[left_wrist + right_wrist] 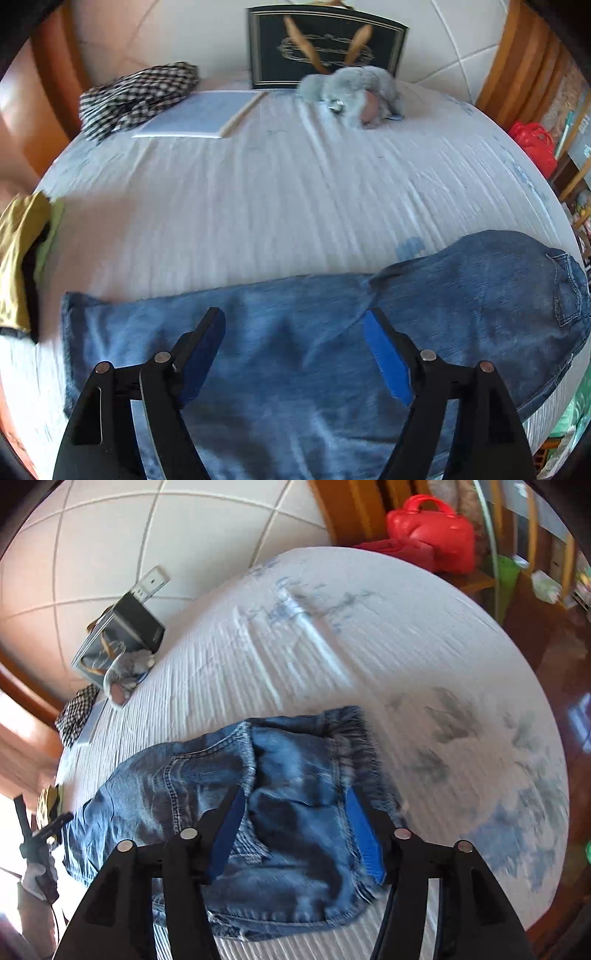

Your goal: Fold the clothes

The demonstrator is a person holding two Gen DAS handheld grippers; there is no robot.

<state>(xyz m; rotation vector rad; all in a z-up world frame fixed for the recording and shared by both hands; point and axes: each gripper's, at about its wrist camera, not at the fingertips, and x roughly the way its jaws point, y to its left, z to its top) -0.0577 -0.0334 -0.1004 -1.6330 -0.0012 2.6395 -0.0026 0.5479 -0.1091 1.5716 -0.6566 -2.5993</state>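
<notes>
Two grippers over denim, both with jaws spread wide and nothing between the blue pads. Left gripper above the leg of the jeans, laid lengthwise across the near part of the bed; hem toward the left, seat and a stitched back pocket toward the right, cut off by the fisheye rim. Right gripper above the waist end of the jeans, elastic waistband toward the far side, near edge hidden behind the black gripper frame. Whether either set of pads touches the cloth: cannot tell. Much of both views smeared by motion blur, faded blue print on the bedcover too vague to make out. Farther back in the left view, a grey plush toy against a dark framed board with gold ornament, no legible lettering; beside them a pale flat book and a checked garment. Yellow-green cloth cut off at the left edge. Red bag beyond the bed's far corner. At the lower left of the right view, a gloved hand on the other gripper's handle, only partly visible. No readable brand or label anywhere.
</notes>
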